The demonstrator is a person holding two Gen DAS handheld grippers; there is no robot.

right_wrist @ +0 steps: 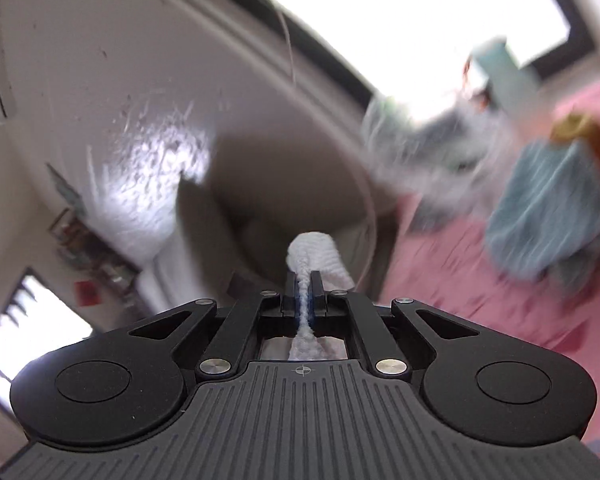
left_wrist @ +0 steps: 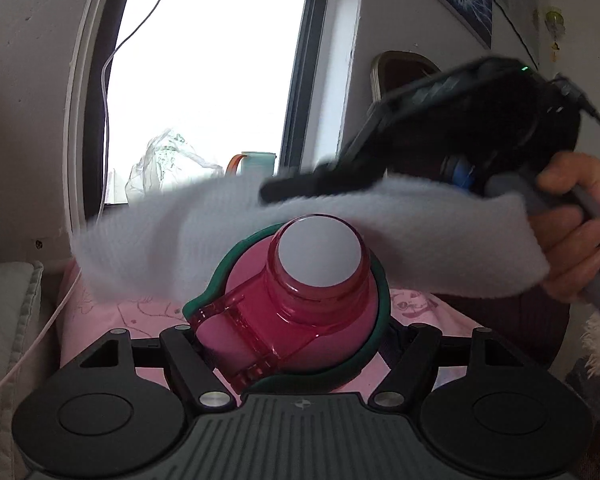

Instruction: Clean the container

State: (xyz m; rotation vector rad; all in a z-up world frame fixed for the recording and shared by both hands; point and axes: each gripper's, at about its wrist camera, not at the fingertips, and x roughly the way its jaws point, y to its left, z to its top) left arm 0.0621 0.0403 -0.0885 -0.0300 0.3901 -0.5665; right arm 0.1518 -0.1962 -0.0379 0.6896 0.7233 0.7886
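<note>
A translucent pink container point(left_wrist: 320, 312) with a short neck, a pale round top and a side handle point(left_wrist: 236, 332) sits between the green-edged fingers point(left_wrist: 220, 272) of my left gripper point(left_wrist: 304, 280), which is shut on its body. Just above and behind its neck hangs a white fluffy cloth point(left_wrist: 204, 240). My right gripper point(left_wrist: 300, 190), held by a person's hand point(left_wrist: 572, 248), pinches that cloth. In the right wrist view my right gripper point(right_wrist: 304, 284) is shut on the bunched cloth point(right_wrist: 314, 248), which pokes out past the pads.
A pink printed sheet point(left_wrist: 140, 312) lies under the container, with a pale pillow point(left_wrist: 4, 300) at the left. A teal mug point(left_wrist: 256, 162) and a plastic bag point(left_wrist: 164, 168) stand on the window sill behind. A blue-green towel point(right_wrist: 552, 216) lies blurred on the pink sheet point(right_wrist: 480, 288).
</note>
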